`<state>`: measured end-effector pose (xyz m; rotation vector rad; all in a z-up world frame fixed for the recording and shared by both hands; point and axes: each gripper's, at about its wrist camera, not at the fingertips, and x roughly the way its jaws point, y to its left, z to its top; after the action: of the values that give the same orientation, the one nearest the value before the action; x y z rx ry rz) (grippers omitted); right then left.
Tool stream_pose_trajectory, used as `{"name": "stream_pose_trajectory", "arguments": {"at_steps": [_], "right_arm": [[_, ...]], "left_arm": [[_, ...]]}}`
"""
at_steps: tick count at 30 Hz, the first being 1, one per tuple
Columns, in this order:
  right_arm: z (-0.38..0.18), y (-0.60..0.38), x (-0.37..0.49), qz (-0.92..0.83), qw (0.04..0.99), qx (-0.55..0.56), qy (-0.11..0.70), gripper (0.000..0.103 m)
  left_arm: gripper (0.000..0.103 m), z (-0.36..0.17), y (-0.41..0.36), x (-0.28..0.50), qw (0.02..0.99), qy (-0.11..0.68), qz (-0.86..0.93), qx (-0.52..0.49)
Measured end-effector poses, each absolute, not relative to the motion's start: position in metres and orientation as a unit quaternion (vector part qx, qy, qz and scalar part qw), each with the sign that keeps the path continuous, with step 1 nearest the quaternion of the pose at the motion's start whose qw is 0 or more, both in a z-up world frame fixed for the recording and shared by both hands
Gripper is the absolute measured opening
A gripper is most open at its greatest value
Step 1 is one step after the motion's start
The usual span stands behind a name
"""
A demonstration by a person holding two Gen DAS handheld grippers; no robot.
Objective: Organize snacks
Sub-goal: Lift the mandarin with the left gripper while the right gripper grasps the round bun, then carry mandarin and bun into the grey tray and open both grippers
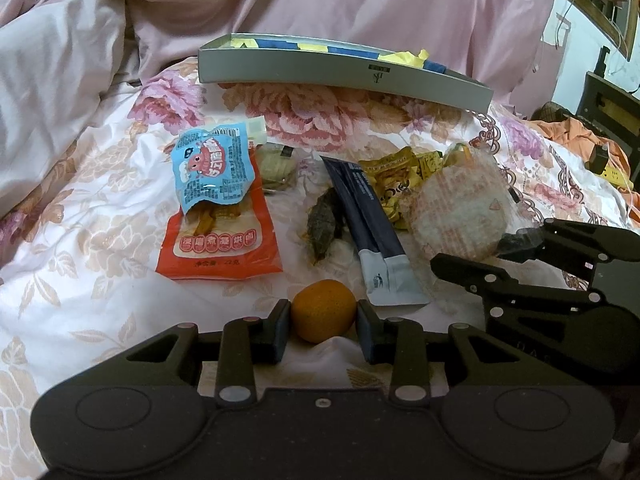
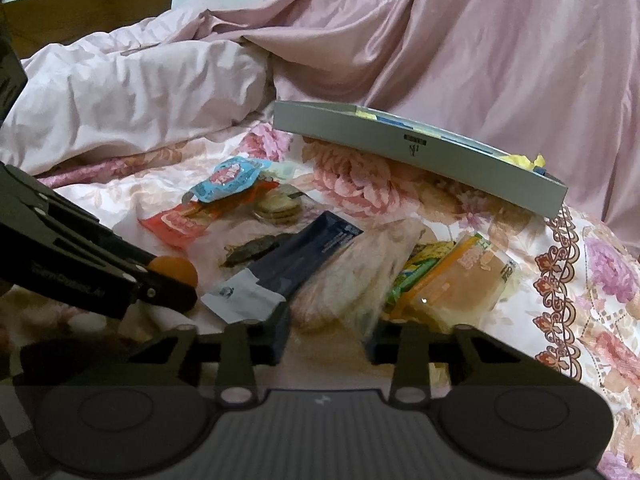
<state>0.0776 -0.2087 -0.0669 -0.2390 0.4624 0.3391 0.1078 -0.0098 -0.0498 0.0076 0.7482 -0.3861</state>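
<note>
A small orange (image 1: 323,316) rests on the floral bedsheet, and my left gripper (image 1: 323,307) is shut on it, one pad against each side. The same orange (image 2: 173,266) shows at the left gripper's tip in the right wrist view. My right gripper (image 2: 328,322) is shut on a clear-wrapped round pastry (image 2: 352,276), its wrapper pinched between the pads. From the left wrist view the right gripper (image 1: 508,245) grips that pastry (image 1: 460,212) at its near right edge. A shallow grey box (image 1: 344,72) holding yellow and blue items lies beyond the snacks.
Loose snacks lie between the grippers and the box: a red packet (image 1: 220,248), a blue packet (image 1: 212,168), a navy stick pack (image 1: 368,224), yellow packets (image 1: 392,184), a dark wrapped piece (image 1: 324,224). A pink quilt (image 1: 360,0) is heaped behind. Orange cloth (image 1: 568,128) lies far right.
</note>
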Motion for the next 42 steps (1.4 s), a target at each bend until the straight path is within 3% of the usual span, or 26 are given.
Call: {"name": "stream_pose_trajectory", "arguments": {"at_steps": [9, 26, 42], "right_arm": [[-0.064, -0.213, 0.076, 0.171, 0.956, -0.097, 0.217, 0.021], [-0.055, -0.214, 0.068, 0.164, 0.967, -0.100, 0.169, 0.021], [-0.008, -0.252, 0.120, 0.122, 0.987, -0.064, 0.080, 0.021]], "left_arm": [[0.037, -0.048, -0.009, 0.107, 0.916, 0.356, -0.184, -0.002], [0.037, -0.033, -0.012, 0.107, 0.932, 0.322, -0.166, -0.017], [0.037, 0.040, -0.064, 0.190, 0.960, 0.234, -0.138, -0.064]]}}
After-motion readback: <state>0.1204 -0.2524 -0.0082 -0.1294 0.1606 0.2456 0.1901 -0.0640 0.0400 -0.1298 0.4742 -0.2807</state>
